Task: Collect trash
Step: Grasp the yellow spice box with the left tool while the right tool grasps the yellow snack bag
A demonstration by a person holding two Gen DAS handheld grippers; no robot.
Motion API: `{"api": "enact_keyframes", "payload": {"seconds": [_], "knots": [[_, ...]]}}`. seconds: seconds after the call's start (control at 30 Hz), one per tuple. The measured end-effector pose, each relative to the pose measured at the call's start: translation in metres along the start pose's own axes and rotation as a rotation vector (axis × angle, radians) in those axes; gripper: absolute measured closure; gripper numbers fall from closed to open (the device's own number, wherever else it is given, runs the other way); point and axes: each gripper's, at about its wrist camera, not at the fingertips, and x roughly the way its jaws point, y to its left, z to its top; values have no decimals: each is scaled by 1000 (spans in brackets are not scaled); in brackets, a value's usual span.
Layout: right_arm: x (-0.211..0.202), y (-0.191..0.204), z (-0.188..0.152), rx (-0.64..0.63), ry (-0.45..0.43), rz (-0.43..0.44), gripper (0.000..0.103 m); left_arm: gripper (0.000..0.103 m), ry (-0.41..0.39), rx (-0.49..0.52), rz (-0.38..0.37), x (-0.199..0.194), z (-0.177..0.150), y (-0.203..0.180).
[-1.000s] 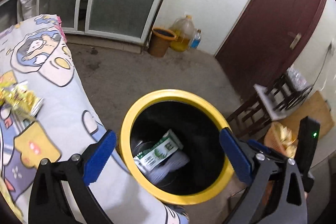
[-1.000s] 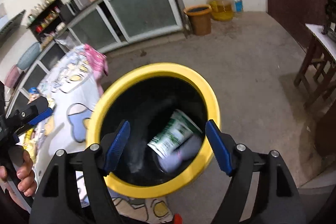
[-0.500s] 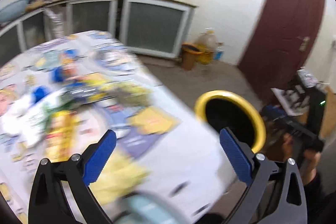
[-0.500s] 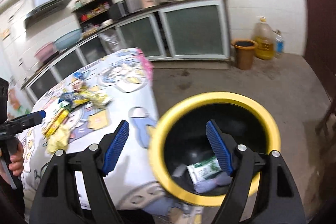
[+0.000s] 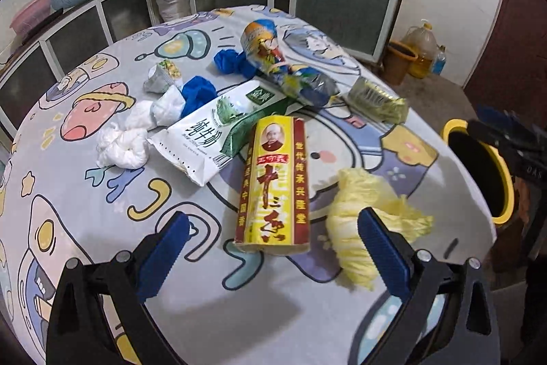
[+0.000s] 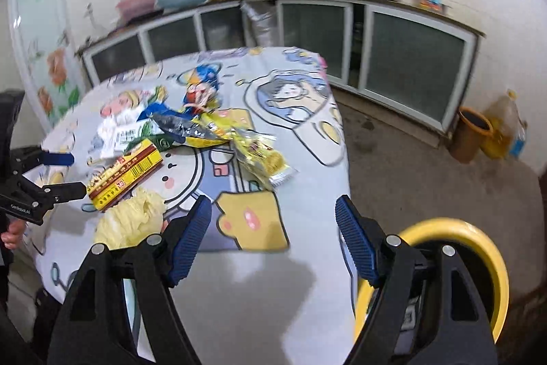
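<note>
Both grippers are empty and out over the bench (image 5: 85,180), so the step in hand reads as the reach for the next piece of trash, with the yellow-rimmed bin (image 6: 478,248) standing just off the bench edge on the right

The left gripper (image 5: 273,248) hangs over the near part of the bench with its fingers wide and nothing between them. Framed between them lies the yellow and red carton (image 5: 273,183), flat, its long side running away from the camera. Just right of it, touching or nearly so, sits a crumpled yellow wrapper (image 5: 369,211), partly behind the right finger. Further back are the white and green pouch (image 5: 218,129), white wads (image 5: 126,139), blue scraps (image 5: 198,91) and a crushed snack bag (image 5: 273,64).

The right gripper (image 6: 273,235) is also spread wide and empty, over bare cloth near the bench edge, with the bin rim beside its right finger.

The likely next move for the left gripper is to come down on the carton; it lies flat, so the fingers need to straddle its narrow width and close firmly, then carry it across to the bin
</note>
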Motion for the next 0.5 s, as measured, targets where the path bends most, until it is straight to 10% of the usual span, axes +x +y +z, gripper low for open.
{"api": "enact_keyframes", "payload": {"seconds": [0.5], "knots": [[66, 21, 34, -174, 69, 4, 40, 8, 122, -135, -39, 48, 21, 15]]}}
